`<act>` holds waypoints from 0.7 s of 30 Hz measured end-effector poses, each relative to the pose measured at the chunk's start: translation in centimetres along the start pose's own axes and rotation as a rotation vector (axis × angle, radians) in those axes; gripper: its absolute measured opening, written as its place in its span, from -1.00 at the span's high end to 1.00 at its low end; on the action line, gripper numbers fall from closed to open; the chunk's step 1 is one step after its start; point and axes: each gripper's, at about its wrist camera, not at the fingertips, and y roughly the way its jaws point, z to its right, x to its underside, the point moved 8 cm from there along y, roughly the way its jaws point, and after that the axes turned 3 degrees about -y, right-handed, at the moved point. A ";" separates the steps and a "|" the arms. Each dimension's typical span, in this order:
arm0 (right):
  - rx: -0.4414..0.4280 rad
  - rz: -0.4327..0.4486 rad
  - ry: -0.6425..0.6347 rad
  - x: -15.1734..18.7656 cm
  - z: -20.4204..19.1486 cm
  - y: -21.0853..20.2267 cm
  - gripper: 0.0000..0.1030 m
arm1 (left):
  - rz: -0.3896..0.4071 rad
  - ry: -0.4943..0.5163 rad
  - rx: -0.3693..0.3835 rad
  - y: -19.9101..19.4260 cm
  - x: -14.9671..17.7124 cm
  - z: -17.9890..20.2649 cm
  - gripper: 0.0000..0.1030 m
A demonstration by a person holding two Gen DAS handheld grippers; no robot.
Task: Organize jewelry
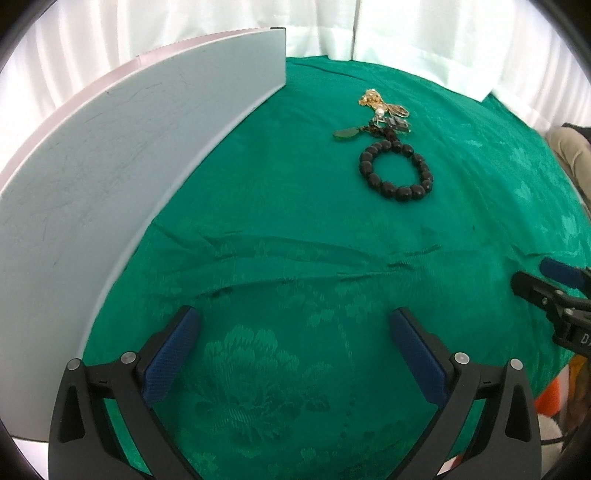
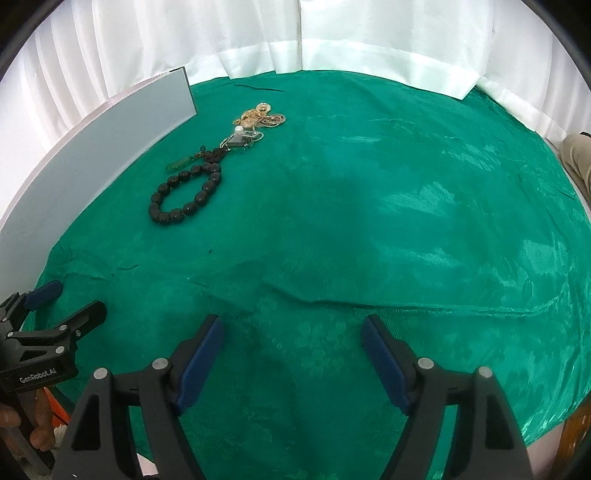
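Observation:
A black bead bracelet [image 1: 396, 170] lies on the green cloth, far ahead of my left gripper [image 1: 295, 321], which is open and empty. Behind the bracelet lie a green pendant [image 1: 346, 133], a dark piece with a pearl [image 1: 391, 122] and a heap of gold chains [image 1: 373, 99]. In the right wrist view the bracelet [image 2: 184, 194], the green pendant [image 2: 180, 163] and the gold chains [image 2: 260, 115] lie far ahead to the left. My right gripper [image 2: 291, 328] is open and empty. Each gripper shows at the edge of the other's view.
A pale grey box lid or panel [image 1: 110, 177] stands along the left, also in the right wrist view [image 2: 110, 136]. The green patterned cloth [image 2: 369, 221] has creases across the near part. White curtains [image 2: 332, 33] hang behind the table.

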 end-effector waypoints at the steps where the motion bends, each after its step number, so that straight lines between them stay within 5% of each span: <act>1: 0.003 -0.002 -0.005 0.0 -0.1 0.0 -0.55 | -0.002 0.001 0.000 0.1 -0.1 0.0 -0.99; 6: -0.006 -0.011 -0.027 0.1 -0.1 0.0 -0.55 | -0.035 0.013 0.010 0.3 -0.2 0.0 -0.99; 10: -0.124 -0.026 0.050 -1.4 0.9 -0.4 -0.55 | -0.034 -0.006 0.037 -0.3 -0.4 -0.3 -0.99; 17: -0.282 -0.061 0.172 -11.4 2.8 2.0 -0.54 | 0.036 -0.051 0.042 -2.1 -2.3 -1.3 -0.99; 21: -0.363 -0.124 0.247 -15.9 1.4 5.9 -0.10 | 0.044 -0.084 0.033 -2.3 -2.5 -2.1 -0.99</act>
